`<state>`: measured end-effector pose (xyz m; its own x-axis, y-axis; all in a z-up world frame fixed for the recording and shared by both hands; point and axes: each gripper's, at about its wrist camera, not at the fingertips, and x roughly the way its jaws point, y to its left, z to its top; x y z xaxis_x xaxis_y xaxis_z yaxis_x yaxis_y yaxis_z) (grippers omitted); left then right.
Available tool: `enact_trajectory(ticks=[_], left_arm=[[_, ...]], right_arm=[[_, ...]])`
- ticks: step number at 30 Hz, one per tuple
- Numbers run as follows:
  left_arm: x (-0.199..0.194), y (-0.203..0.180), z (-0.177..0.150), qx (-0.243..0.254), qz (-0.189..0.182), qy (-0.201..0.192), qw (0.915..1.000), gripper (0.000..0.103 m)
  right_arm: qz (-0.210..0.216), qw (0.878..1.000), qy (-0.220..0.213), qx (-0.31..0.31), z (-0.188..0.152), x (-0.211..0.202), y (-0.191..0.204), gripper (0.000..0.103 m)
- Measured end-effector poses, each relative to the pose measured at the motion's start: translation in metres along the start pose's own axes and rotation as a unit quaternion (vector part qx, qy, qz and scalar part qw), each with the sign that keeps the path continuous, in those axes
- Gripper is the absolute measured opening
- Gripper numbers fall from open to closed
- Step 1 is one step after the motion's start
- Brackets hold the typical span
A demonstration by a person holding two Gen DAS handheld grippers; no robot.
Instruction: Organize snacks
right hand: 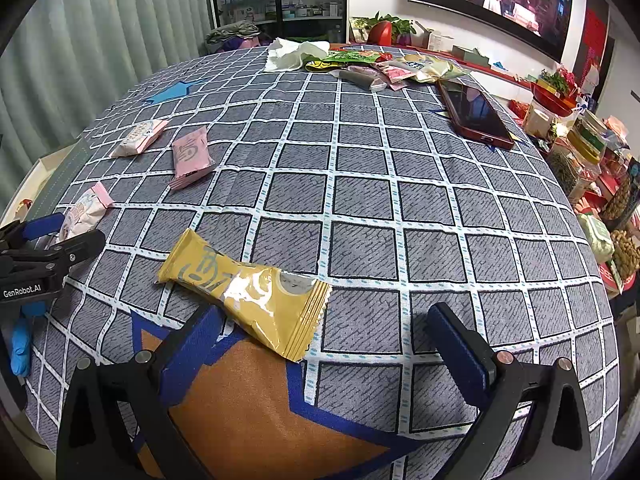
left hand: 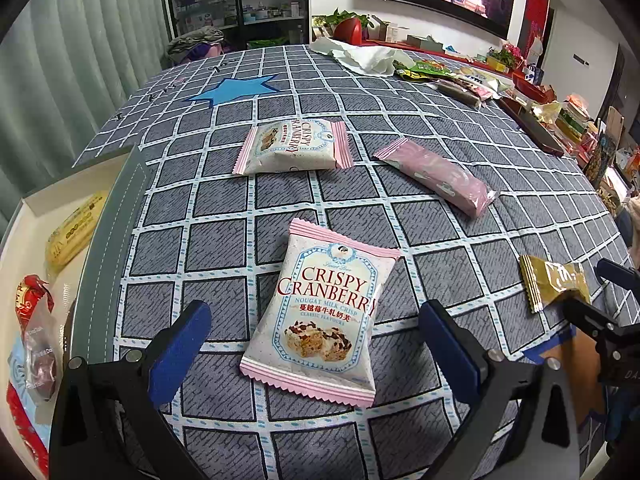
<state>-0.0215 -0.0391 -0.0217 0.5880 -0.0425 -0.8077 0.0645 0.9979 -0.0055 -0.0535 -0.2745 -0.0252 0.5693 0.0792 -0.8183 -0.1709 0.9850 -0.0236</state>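
Note:
My left gripper (left hand: pixel 316 340) is open, its blue pads on either side of a Crispy Cranberry packet (left hand: pixel 324 316) lying flat on the checked cloth. A second Crispy Cranberry packet (left hand: pixel 294 146) and a pink bar (left hand: pixel 436 176) lie farther back. A white box (left hand: pixel 36 208) at the left edge holds several snacks. My right gripper (right hand: pixel 324 344) is open just in front of a yellow snack packet (right hand: pixel 248 288); the packet's near end lies between the pads. The same packet shows at the right in the left wrist view (left hand: pixel 554 280).
A dark red phone (right hand: pixel 474 114) lies at the far right of the table. A pile of snack packets (right hand: pixel 380 66) and a white tissue (right hand: pixel 294 54) sit at the far edge. The left gripper (right hand: pixel 48 248) shows at the left in the right wrist view. Cluttered shelves stand to the right.

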Motion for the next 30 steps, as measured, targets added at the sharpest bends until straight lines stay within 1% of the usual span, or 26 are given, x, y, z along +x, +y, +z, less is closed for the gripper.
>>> enact_trajectory(ticks=[11, 14, 17, 20, 21, 23, 24, 25, 26, 27, 28, 29, 30], left_arm=[[0.000, 0.000, 0.000, 0.000, 0.000, 0.000, 1.0000, 0.103], [0.000, 0.000, 0.000, 0.000, 0.000, 0.000, 1.0000, 0.103], [0.000, -0.001, 0.000, 0.001, -0.001, 0.000, 1.0000, 0.103], [0.002, -0.005, 0.005, 0.010, -0.006, 0.001, 0.9999, 0.103], [0.004, -0.009, 0.008, 0.015, -0.008, 0.002, 0.9998, 0.103], [0.006, -0.013, 0.011, 0.026, -0.014, 0.005, 0.9996, 0.103], [0.006, -0.018, 0.012, 0.032, -0.019, 0.008, 0.9993, 0.101], [0.004, -0.020, 0.012, 0.037, -0.023, 0.008, 0.9990, 0.096], [0.002, -0.022, 0.012, 0.044, -0.028, 0.007, 0.9986, 0.092], [-0.001, -0.024, 0.012, 0.050, -0.033, 0.006, 0.9982, 0.082], [-0.003, -0.026, 0.012, 0.055, -0.035, 0.004, 0.9979, 0.062], [-0.005, -0.026, 0.013, 0.058, -0.040, 0.004, 0.9975, 0.053], [-0.007, -0.027, 0.015, 0.060, -0.047, 0.010, 0.9970, 0.045]], right_arm=[[0.000, 1.000, 0.003, -0.005, 0.000, 0.000, 0.001, 0.103], [0.013, 0.999, 0.011, -0.034, 0.003, 0.003, 0.005, 0.103], [0.032, 0.997, 0.033, -0.067, 0.013, 0.009, 0.009, 0.103], [0.037, 0.991, 0.054, -0.114, 0.027, 0.016, 0.020, 0.103], [0.041, 0.990, 0.059, -0.124, 0.030, 0.019, 0.023, 0.103], [0.061, 0.986, 0.085, -0.130, 0.038, 0.027, 0.030, 0.103], [0.061, 0.985, 0.096, -0.128, 0.041, 0.030, 0.032, 0.103], [0.058, 0.984, 0.106, -0.129, 0.043, 0.032, 0.035, 0.103], [0.058, 0.983, 0.114, -0.129, 0.045, 0.031, 0.036, 0.096], [0.059, 0.983, 0.114, -0.132, 0.045, 0.028, 0.038, 0.091], [0.061, 0.982, 0.116, -0.134, 0.046, 0.024, 0.041, 0.073], [0.062, 0.982, 0.118, -0.134, 0.047, 0.021, 0.042, 0.047], [0.061, 0.982, 0.124, -0.131, 0.048, 0.019, 0.043, 0.033]])
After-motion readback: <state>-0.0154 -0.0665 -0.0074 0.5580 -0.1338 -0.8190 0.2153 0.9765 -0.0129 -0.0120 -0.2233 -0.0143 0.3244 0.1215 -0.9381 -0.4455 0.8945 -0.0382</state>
